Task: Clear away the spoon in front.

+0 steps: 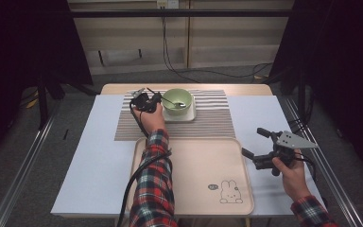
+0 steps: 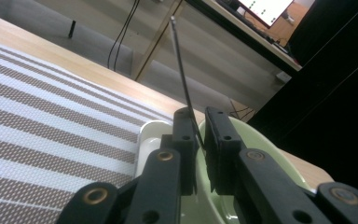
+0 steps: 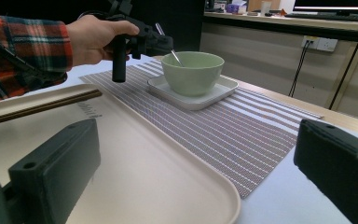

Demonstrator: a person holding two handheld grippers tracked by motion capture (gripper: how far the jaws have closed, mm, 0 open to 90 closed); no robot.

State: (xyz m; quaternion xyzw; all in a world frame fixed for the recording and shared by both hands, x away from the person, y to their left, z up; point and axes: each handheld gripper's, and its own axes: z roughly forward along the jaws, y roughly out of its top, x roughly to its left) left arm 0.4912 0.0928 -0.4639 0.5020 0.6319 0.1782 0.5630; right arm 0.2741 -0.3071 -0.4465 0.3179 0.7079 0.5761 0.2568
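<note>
— While our left gripper (image 1: pixel 157 98) reaches out over the brown-and-white striped woven placemat (image 1: pixel 208 124), what are we holding?

— We have its two black jaws clamped on the thin shiny metal spoon (image 2: pixel 182 70). In the left gripper view the handle runs up between the jaws; in the high view the bowl end lies inside the pale green ceramic bowl (image 1: pixel 177 100).

— And how do we expect it to handle?

— Light and stiff, we'd say, but slim and smooth, so it could swivel or slip in the grip. We hold it partway along the handle, which looks a sensible place. The green bowl sits on a small white square dish (image 1: pixel 189 115), and both look breakable, so we'd rather not knock the rim.

— What about our right gripper (image 1: pixel 256 142)?

— Its jaws stand wide apart with nothing between them, hovering by the right edge of the large beige plastic tray with a rabbit drawing (image 1: pixel 198 165).

— Any room to move?

— Plenty. We see the tray's middle bare, though the right gripper view shows a pair of dark brown chopsticks (image 3: pixel 42 106) at its far side. The white table (image 1: pixel 94 142) lies open to the left of the placemat, and the tray's raised lip is the edge to clear.
</note>
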